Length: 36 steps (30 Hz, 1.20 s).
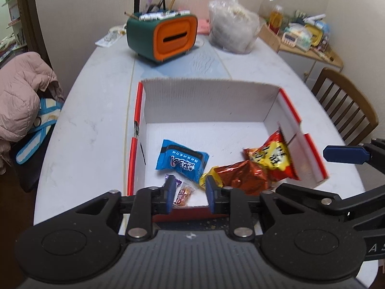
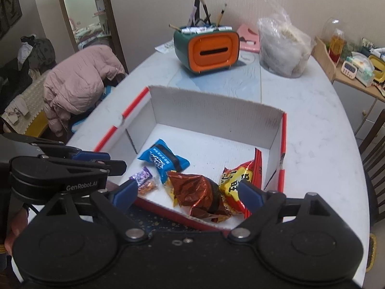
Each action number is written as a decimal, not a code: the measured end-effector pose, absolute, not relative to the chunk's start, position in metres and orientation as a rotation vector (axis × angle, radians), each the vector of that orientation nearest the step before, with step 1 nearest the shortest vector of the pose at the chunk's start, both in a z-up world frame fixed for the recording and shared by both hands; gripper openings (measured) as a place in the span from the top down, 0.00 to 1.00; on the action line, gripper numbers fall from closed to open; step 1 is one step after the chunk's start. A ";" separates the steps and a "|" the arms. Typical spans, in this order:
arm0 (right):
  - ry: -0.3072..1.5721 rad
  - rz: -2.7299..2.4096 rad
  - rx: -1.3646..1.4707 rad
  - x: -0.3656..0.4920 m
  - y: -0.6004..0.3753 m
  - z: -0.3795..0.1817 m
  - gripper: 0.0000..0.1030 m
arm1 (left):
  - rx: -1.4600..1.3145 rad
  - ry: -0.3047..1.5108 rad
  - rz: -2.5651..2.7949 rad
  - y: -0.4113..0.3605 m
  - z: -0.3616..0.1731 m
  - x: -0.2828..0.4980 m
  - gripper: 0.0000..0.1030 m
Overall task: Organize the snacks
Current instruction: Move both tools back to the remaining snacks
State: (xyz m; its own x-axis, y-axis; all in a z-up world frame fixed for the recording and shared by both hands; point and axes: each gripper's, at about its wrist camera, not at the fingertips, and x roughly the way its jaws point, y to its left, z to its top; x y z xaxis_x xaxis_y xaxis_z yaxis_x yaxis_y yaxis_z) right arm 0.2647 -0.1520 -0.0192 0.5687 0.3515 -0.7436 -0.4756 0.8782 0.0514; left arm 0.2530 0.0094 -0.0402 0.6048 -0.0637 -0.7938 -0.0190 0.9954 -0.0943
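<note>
An open cardboard box (image 1: 211, 101), white inside and red outside, sits on the pale table. On its floor lie a blue snack pack (image 1: 181, 160), a brown foil pack (image 1: 243, 178), a red-and-yellow pack (image 1: 276, 159) leaning on the right wall, a purple candy (image 1: 178, 181) and a small orange candy (image 1: 184, 193). My left gripper (image 1: 190, 193) hovers over the box's near edge, its jaws a narrow gap apart with nothing pressed between them. My right gripper (image 2: 187, 193) stands wide open above the brown foil pack (image 2: 199, 192) and holds nothing.
A green-and-orange pen holder (image 1: 163, 38) and a clear plastic bag (image 1: 231, 31) stand behind the box. A pink jacket (image 1: 21, 91) drapes a chair at the left. A wooden chair (image 1: 344, 106) and a cluttered side shelf (image 1: 303, 36) are at the right.
</note>
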 end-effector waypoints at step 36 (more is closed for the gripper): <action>0.723 0.524 -0.170 0.098 -0.184 -0.068 0.00 | -0.186 0.897 -0.081 0.022 -0.066 0.122 0.12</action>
